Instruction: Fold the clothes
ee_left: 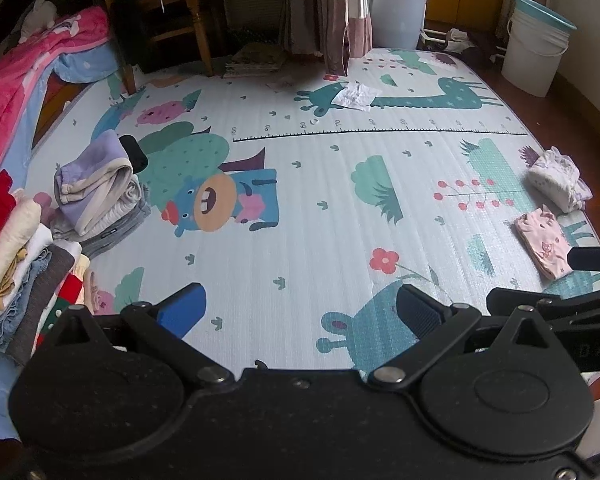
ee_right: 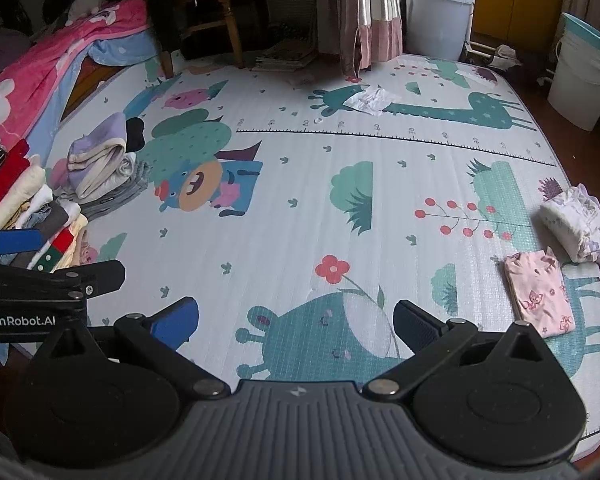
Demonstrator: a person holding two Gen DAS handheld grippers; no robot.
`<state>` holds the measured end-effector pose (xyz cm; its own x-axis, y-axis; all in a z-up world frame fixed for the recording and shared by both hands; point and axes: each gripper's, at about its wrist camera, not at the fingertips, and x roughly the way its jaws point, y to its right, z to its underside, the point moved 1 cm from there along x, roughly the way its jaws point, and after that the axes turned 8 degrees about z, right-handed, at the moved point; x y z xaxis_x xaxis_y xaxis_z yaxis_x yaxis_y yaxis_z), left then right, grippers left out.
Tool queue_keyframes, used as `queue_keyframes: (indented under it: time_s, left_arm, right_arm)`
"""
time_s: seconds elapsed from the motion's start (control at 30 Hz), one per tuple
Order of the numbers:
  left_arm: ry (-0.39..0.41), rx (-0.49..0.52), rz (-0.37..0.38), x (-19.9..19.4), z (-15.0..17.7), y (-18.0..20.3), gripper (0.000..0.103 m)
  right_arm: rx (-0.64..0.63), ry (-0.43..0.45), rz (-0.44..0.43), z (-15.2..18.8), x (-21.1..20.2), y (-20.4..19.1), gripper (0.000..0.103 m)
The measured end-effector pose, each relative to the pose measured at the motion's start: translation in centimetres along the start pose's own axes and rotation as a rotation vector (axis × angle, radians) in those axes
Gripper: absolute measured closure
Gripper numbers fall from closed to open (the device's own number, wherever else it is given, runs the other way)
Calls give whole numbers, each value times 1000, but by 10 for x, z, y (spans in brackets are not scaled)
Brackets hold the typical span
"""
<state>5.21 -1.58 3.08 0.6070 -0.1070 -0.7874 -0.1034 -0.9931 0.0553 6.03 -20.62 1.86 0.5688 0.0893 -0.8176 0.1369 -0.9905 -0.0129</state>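
Pink folded top lies finished on the play mat; both grippers' fingers hover spread and empty, so fetching another garment from the left pile likely comes next.

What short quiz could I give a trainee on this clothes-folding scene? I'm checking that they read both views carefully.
1. True or false: the left hand-held gripper holds a garment.
2. Which lies nearer the right hand-held gripper: A) the pink folded garment, B) the crumpled paper, C) the white bucket?
3. Fill in: the purple-and-cream bundle rests on a ___ garment on the play mat.

Key: 1 false, its jaws are open and empty; 2 A; 3 grey.
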Motion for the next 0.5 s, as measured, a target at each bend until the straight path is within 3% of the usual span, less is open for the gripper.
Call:
queue_keyframes:
  time_s: [0.5]
  left_arm:
    - [29,6,6,-4,-2,-5,1]
  right_arm:
    - [5,-7,-9,-2,5,10,0]
